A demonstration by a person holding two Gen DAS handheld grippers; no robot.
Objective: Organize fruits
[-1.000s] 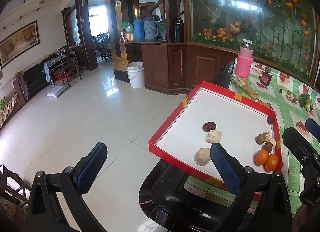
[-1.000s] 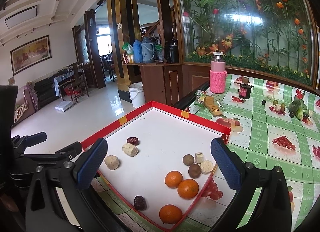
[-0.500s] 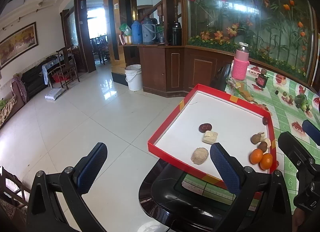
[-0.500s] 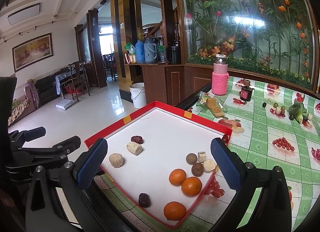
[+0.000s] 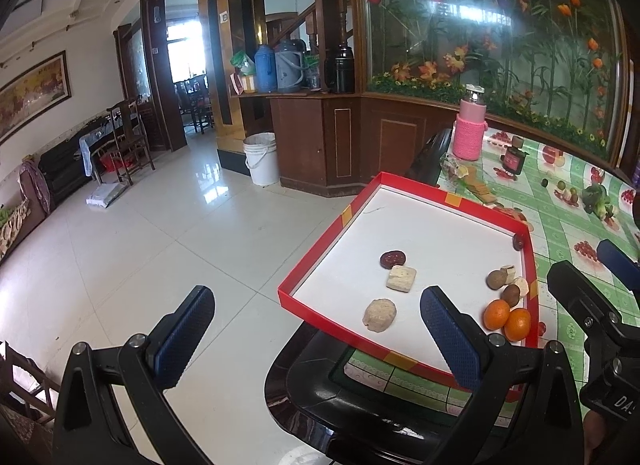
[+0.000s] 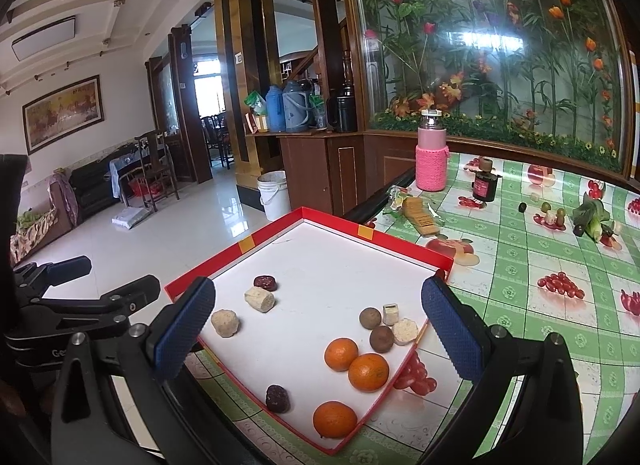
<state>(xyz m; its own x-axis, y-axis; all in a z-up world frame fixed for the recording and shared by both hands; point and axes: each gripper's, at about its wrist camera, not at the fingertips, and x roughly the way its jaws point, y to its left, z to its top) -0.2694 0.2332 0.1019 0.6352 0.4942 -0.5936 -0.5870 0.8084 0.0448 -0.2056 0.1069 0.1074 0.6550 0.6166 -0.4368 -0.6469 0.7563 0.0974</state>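
Note:
A red-rimmed white tray (image 6: 404, 243) (image 5: 320, 261) sits at the table corner. In it lie three oranges (image 6: 368, 372) (image 5: 496, 313), brown round fruits (image 6: 370, 318), pale cakes (image 6: 260, 298) (image 5: 379, 315) and dark red dates (image 6: 277, 398) (image 5: 393, 259). My right gripper (image 6: 316, 329) is open and empty, held above the tray's near side. My left gripper (image 5: 316, 329) is open and empty, left of the tray and over the floor; its right finger overlaps the tray's near edge.
A pink-sleeved bottle (image 6: 432, 157), a small dark jar (image 6: 485, 185), a pack of crackers (image 6: 418, 213) and greens (image 6: 592, 217) stand on the green patterned tablecloth (image 6: 540, 325). A black chair back (image 5: 360, 393) is under the tray's near edge. A white bucket (image 5: 262, 159) stands on the floor.
Both grippers have drawn back and risen slightly, so the tray looks a little farther and lower. Nothing in the tray has moved.

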